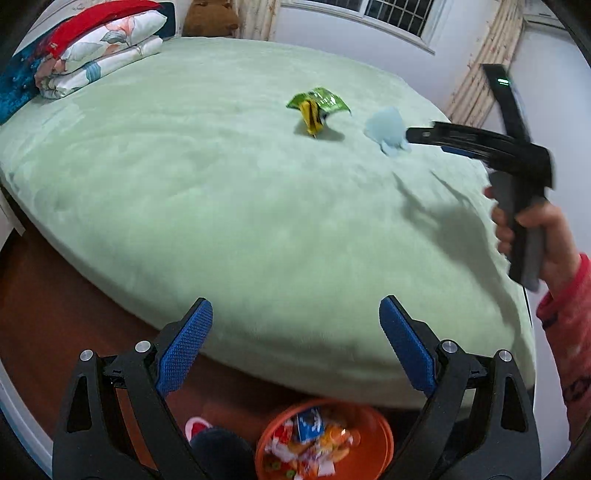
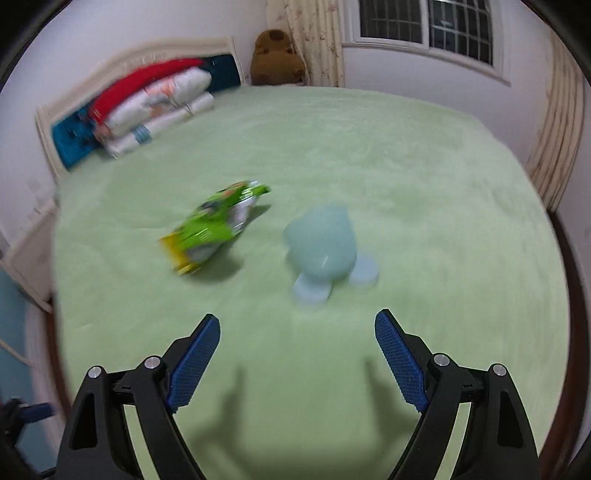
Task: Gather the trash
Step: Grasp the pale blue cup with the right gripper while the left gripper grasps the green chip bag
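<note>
A green and yellow snack wrapper (image 1: 317, 108) lies on the green bed (image 1: 221, 184); it also shows in the right wrist view (image 2: 212, 227). A pale blue crumpled piece (image 1: 386, 131) lies to its right, also in the right wrist view (image 2: 325, 251). My right gripper (image 2: 297, 332) is open and empty above the bed, just short of the blue piece; in the left wrist view its fingers (image 1: 424, 134) reach that piece. My left gripper (image 1: 295, 321) is open and empty over the bed's near edge, above an orange bin (image 1: 380, 424) holding several wrappers.
Folded quilts and a red pillow (image 1: 92, 48) are stacked by the headboard. A brown plush toy (image 2: 277, 55) sits in the far corner. Curtains and a window (image 2: 424, 26) are behind the bed. Brown floor (image 1: 48, 314) runs along the bed's left side.
</note>
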### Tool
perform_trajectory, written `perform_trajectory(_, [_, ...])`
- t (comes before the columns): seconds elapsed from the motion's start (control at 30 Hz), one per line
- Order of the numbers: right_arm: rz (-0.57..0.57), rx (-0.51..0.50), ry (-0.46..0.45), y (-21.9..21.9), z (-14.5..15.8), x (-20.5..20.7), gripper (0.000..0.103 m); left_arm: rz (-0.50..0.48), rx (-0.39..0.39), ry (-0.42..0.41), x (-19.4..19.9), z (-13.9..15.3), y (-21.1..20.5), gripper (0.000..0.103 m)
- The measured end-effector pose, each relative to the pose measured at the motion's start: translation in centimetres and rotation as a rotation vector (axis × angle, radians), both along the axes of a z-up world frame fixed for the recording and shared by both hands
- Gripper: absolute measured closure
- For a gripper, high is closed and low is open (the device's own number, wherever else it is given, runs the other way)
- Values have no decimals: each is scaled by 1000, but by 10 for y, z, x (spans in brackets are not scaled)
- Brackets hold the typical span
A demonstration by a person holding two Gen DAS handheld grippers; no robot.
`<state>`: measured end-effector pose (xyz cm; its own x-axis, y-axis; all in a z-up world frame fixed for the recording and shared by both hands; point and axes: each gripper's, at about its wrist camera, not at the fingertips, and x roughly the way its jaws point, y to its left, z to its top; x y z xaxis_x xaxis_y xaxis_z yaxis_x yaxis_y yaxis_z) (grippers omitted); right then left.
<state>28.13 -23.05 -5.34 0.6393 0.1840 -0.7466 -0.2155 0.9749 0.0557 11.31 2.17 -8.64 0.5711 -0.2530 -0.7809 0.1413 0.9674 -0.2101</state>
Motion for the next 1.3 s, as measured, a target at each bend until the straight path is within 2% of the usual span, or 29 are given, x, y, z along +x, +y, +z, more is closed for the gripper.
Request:
perform_trajectory(0.1, [-1, -62, 35, 9, -12, 54, 19, 11, -2, -11, 24, 5, 3, 14])
perform_trajectory(0.2, [7, -135, 86, 17, -28, 86, 19, 16, -2, -21, 46, 8, 4, 14])
perform_trajectory(0.27, [24, -188, 120, 23, -42, 100, 26, 16, -1, -22, 61, 9, 3, 14])
perform_trajectory(0.3, [25, -198, 122, 23, -44, 103, 40, 17, 0, -24, 69, 10, 3, 14])
perform_trajectory(0.33, [28, -182, 127, 21, -44, 105, 45, 20, 1, -28, 76, 12, 2, 14])
perform_trajectory(0.43, [14, -124, 106, 8, -33, 100, 45, 22, 8, -33, 96, 13, -2, 13])
perform_trajectory(0.6, [31, -30, 43, -15, -3, 62, 45, 8, 1, -41, 126, 12, -12, 14])
perform_trajectory(0.83, [79, 77, -22, -45, 33, -25, 45, -43, 14, -39, 162, 13, -40, 14])
perform_trajectory(0.93, [92, 98, -44, -53, 41, -52, 45, -52, 7, -37, 173, 19, -48, 14])
perform_trajectory(1.1, [82, 151, -90, -69, 46, -106, 45, -33, 65, -44, 211, 34, -68, 14])
perform_trajectory(1.3, [57, 228, -85, -85, 38, -148, 45, 36, 85, 64, 279, 25, -77, 14])
